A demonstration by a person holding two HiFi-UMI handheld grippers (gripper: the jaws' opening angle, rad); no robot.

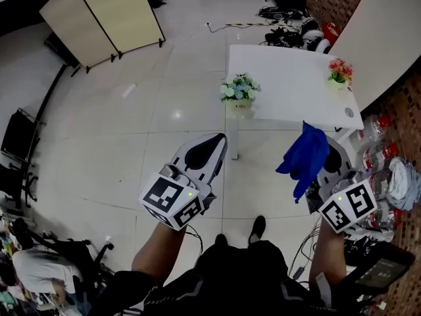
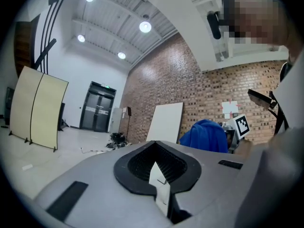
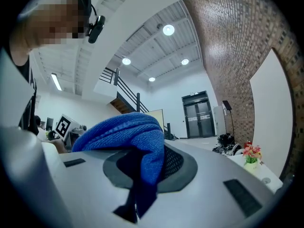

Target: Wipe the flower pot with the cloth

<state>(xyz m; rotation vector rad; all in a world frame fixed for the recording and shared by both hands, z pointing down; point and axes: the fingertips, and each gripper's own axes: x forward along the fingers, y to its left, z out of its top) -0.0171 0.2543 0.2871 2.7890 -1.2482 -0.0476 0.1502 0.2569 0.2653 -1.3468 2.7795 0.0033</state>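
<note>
1. Jaws, left gripper (image 1: 216,142): pressed together with nothing between them; it is pointing level towards the counter (image 1: 289,84), well short of its near edge.
2. Jaws, right gripper (image 1: 334,155): clamping on the blue cloth (image 1: 304,155). The cloth is bunching over the jaw tips and hanging down on the side towards the left gripper. This gripper is also sitting well short of the counter's near edge.
3. Counter: white, standing on the tiled floor (image 1: 131,150) ahead of the person, whose feet are showing on the floor well back from it.
4. Flower pot, white and green blooms (image 1: 238,103): standing upright at the counter's near left corner, the closer of the two to the grippers.
5. Flower pot, red and pink blooms (image 1: 337,84): standing upright near the counter's right edge, further back.
6. Task's thing: the sentence is naming one pot, and the pictures are not showing which of the two is meant.
7. Done, judging by how things lie: the cloth is in hand and ready.
8. Left to do: everything at the counter. The cloth is touching neither pot, and no wiping is under way. The person is needing to reach the counter, steady a pot, probably with the empty left gripper, and rub the cloth over its surface.
</note>
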